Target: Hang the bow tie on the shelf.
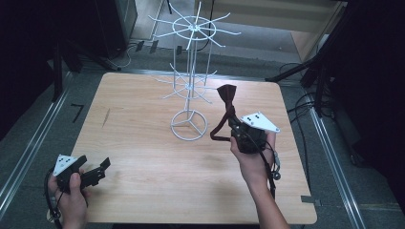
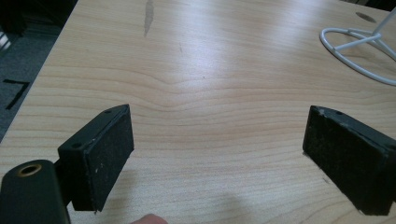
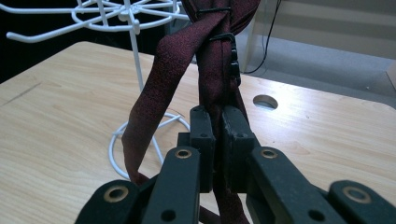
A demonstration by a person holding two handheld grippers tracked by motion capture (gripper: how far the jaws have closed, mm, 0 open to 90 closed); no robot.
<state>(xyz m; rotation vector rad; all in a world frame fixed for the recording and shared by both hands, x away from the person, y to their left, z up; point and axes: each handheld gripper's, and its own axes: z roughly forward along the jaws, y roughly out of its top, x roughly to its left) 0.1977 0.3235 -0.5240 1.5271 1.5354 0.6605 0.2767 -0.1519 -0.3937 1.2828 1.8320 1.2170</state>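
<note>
My right gripper point(image 3: 218, 140) pinches the dark-red fabric bow tie point(image 1: 226, 93); left gripper point(image 2: 219, 158) gapes empty. The dangling strap could snag the white wire rack point(image 1: 190, 71).

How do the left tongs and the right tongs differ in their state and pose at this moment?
The left tongs stand wide open with nothing between the jaws; the right tongs are shut on a dark red bow tie. The left tongs sit low near the table's front left corner; the right tongs are raised beside the white wire rack, with the tie's strap hanging in a loop. Both have black jaws, and a hand holds each.
</note>
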